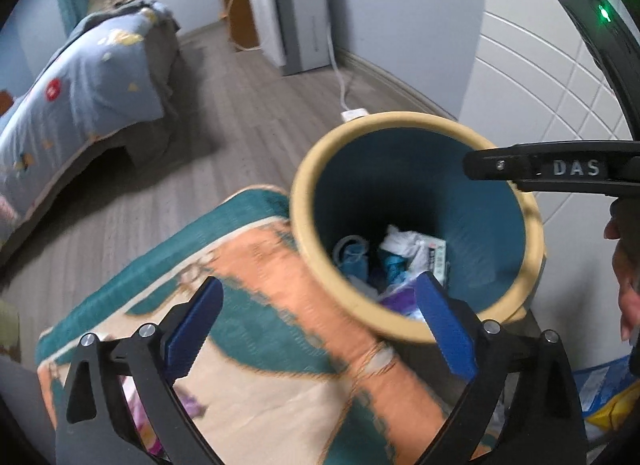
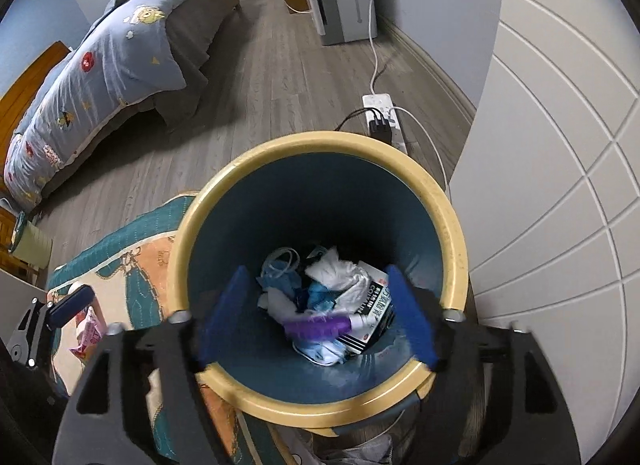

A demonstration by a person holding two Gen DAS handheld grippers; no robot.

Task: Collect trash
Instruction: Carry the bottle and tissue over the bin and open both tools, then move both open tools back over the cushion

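Right gripper (image 2: 316, 313) wide open, empty, over trash bin (image 2: 452, 225), left gripper (image 1: 320, 329) open, empty

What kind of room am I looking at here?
Most likely a bedroom: a bed with a pale blue cartoon-print quilt, grey wood-plank flooring, and a yellow-rimmed blue wastebasket holding tissues and wrappers beside a teal-and-orange patterned rug.

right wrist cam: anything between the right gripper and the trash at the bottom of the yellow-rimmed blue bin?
Nothing. In the right wrist view the right gripper hangs open over the yellow-rimmed blue bin; only bare space separates it from the trash pile below.
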